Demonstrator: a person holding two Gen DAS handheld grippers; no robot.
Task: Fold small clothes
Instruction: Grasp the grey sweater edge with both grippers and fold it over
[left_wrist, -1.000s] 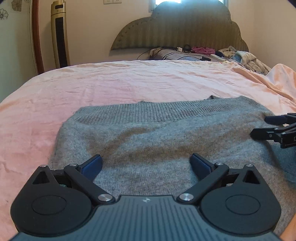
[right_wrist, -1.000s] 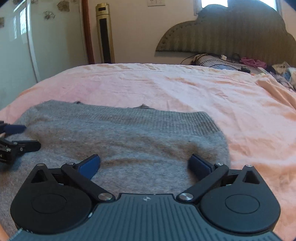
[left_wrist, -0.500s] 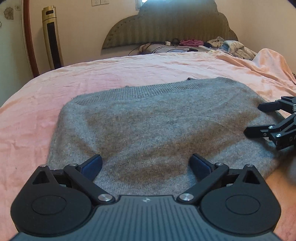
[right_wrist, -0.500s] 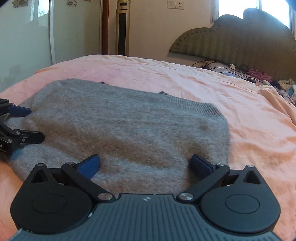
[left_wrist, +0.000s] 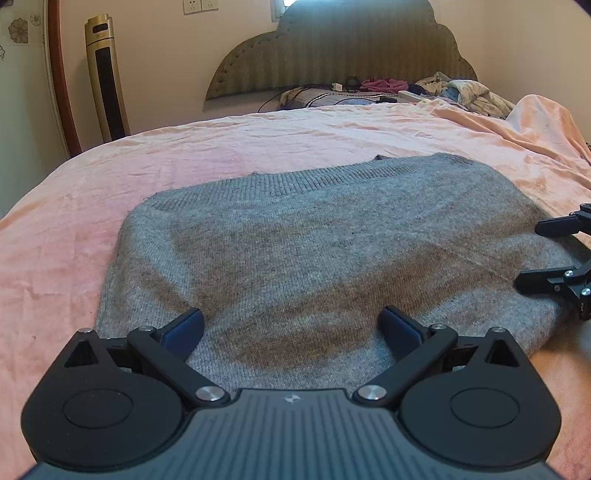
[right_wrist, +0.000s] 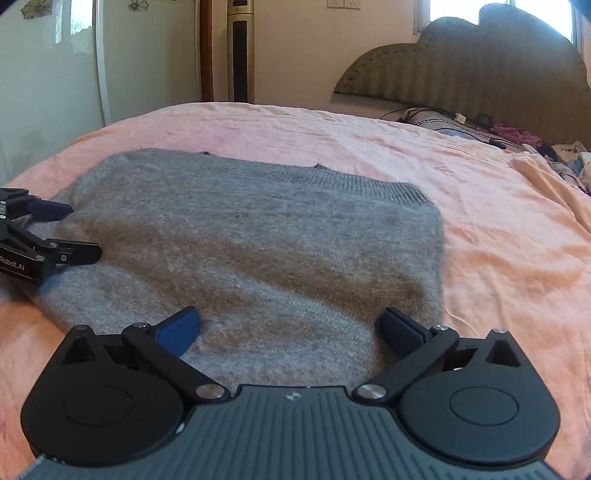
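Observation:
A grey knit sweater (left_wrist: 314, 251) lies folded flat on the pink bedsheet (left_wrist: 184, 155), its ribbed hem toward the headboard. My left gripper (left_wrist: 291, 328) is open over the sweater's near left part, nothing between its fingers. My right gripper (right_wrist: 290, 326) is open over the near right part, also holding nothing. The sweater (right_wrist: 258, 236) fills the middle of the right wrist view. The right gripper (left_wrist: 532, 254) shows at the left wrist view's right edge, and the left gripper (right_wrist: 79, 232) at the right wrist view's left edge.
A padded headboard (left_wrist: 343, 48) stands at the far end, with pillows, cables and a heap of clothes (left_wrist: 461, 92) below it. A tall gold tower fan (left_wrist: 105, 77) stands by the wall on the left. A bunched pink blanket (left_wrist: 546, 125) lies at the far right.
Both grippers have pulled back and risen from the sweater, still open. More of the sweater and its near edge now shows in both views.

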